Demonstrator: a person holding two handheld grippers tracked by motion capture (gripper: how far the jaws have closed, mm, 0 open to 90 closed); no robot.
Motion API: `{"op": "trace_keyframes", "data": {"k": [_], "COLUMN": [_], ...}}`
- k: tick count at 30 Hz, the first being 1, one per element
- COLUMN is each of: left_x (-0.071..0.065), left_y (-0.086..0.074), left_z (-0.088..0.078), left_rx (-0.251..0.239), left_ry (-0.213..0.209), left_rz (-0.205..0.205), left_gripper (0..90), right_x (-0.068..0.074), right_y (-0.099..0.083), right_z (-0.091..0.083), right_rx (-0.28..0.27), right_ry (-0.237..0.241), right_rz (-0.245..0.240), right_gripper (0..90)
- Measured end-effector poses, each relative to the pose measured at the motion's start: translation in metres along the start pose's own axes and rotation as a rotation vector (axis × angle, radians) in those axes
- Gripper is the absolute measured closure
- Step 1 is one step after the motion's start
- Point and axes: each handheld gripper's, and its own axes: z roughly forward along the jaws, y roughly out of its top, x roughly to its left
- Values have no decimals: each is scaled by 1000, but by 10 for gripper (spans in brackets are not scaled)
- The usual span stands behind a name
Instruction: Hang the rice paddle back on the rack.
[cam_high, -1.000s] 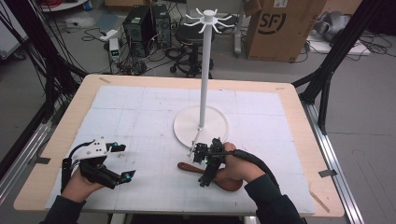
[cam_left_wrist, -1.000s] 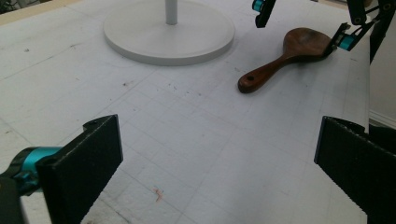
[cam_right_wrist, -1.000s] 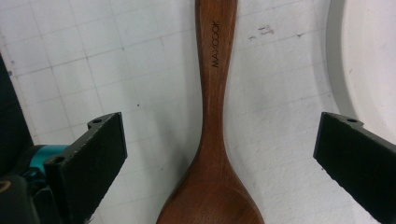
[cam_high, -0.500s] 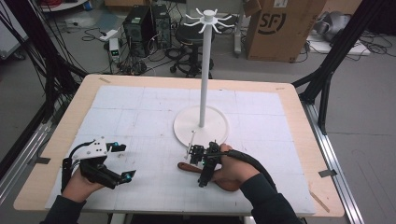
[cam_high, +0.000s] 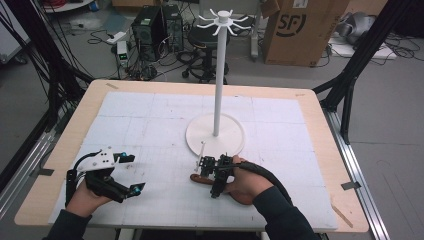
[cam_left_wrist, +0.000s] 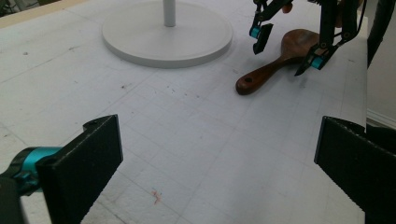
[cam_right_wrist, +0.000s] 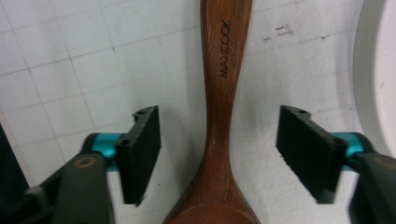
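Wooden spoon between open right tongs

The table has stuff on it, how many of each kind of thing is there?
Wooden spoon: 1
White hook stand: 1
Grippers: 2, the left gripper and the right gripper
Total: 4

Dark wooden spoon stamped MAXCOOK, flat on the white mat, near the stand's base.
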Motion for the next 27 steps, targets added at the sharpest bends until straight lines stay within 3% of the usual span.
{"op": "trace_keyframes", "data": {"k": [12, 27], "left_x": [0, 0], "left_y": [1, 1], "left_z": [-1, -1], "left_rx": [-6, -8], "left_ry": [6, 8], "left_rz": [2, 5], "left_gripper": [17, 17], "right_x": [-3, -5], "right_y": [1, 4], "right_z": [0, 3], "right_rx": [33, 47], "right_ry": [26, 37], "right_rz": [1, 15], "right_gripper": [541, 624]}}
